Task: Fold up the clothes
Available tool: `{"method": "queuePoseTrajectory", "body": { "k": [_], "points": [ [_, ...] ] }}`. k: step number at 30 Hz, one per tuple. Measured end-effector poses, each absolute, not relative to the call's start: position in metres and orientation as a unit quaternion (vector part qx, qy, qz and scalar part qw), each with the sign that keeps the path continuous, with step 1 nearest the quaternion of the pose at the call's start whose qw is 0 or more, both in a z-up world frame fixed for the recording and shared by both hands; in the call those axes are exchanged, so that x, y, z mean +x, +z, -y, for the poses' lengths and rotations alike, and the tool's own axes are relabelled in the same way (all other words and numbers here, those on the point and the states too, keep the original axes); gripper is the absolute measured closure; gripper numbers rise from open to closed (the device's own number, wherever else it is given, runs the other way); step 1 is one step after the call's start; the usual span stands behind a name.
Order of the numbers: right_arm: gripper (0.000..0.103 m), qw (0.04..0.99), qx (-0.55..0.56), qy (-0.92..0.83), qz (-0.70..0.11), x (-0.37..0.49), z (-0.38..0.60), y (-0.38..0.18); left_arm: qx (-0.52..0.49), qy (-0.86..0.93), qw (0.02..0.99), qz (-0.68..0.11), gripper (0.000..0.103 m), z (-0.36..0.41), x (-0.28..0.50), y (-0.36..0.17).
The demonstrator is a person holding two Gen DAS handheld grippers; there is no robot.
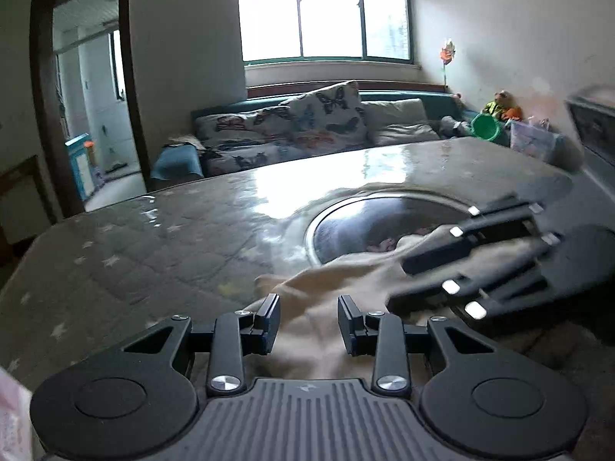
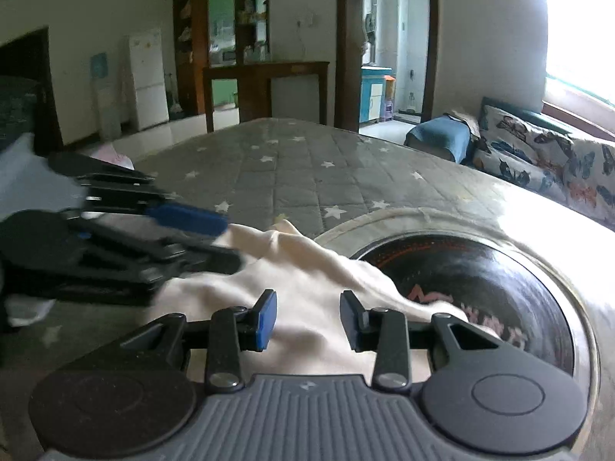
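A cream-coloured garment (image 1: 319, 307) lies crumpled on the grey star-patterned table cover (image 1: 153, 238), partly draped over a round black cooktop (image 1: 361, 226). It also shows in the right wrist view (image 2: 307, 284). My left gripper (image 1: 308, 324) is open, its jaws just above the near part of the cloth. My right gripper (image 2: 307, 320) is open too, low over the cloth. Each gripper appears blurred in the other's view: the right one (image 1: 434, 269) from the right, the left one (image 2: 226, 242) from the left, both over the cloth.
The round black cooktop (image 2: 480, 280) is set into the table under a clear sheet. A sofa with butterfly cushions (image 1: 307, 123) stands beyond the far table edge. A doorway (image 1: 88, 88) is at the left. A wooden cabinet (image 2: 265, 88) stands behind the table.
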State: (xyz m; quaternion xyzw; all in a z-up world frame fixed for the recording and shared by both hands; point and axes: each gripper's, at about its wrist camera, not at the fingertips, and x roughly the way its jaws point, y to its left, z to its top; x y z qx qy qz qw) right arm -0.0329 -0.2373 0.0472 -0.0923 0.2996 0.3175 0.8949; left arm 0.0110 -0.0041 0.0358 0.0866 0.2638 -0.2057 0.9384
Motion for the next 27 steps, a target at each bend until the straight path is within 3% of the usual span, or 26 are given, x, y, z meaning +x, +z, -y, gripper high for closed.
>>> {"method": "queuePoseTrajectory", "body": {
  "k": [4,8,11,16,27],
  "points": [
    [0.067,0.892,-0.097,0.316,-0.308,-0.049,0.245,0.046,0.075,-0.231,0.929,-0.28,0.067,0.019,0.04,0.034],
    [0.067,0.888,-0.105,0.314,-0.319,-0.06,0.25,0.039,0.154,-0.202,0.923,-0.288,0.07,0.043,0.062,0.015],
    [0.066,0.888,-0.103,0.313,-0.321,-0.066,0.255,0.037,0.157,-0.189,0.925,-0.29,0.07,0.04,0.075,0.007],
    [0.066,0.888,-0.097,0.315,-0.322,-0.069,0.258,0.038,0.082,-0.156,0.935,-0.309,0.07,0.015,0.087,0.019],
    [0.066,0.901,-0.049,0.304,-0.307,-0.095,0.287,0.048,0.101,-0.228,0.93,-0.271,0.071,0.031,0.001,0.033]
  ]
}}
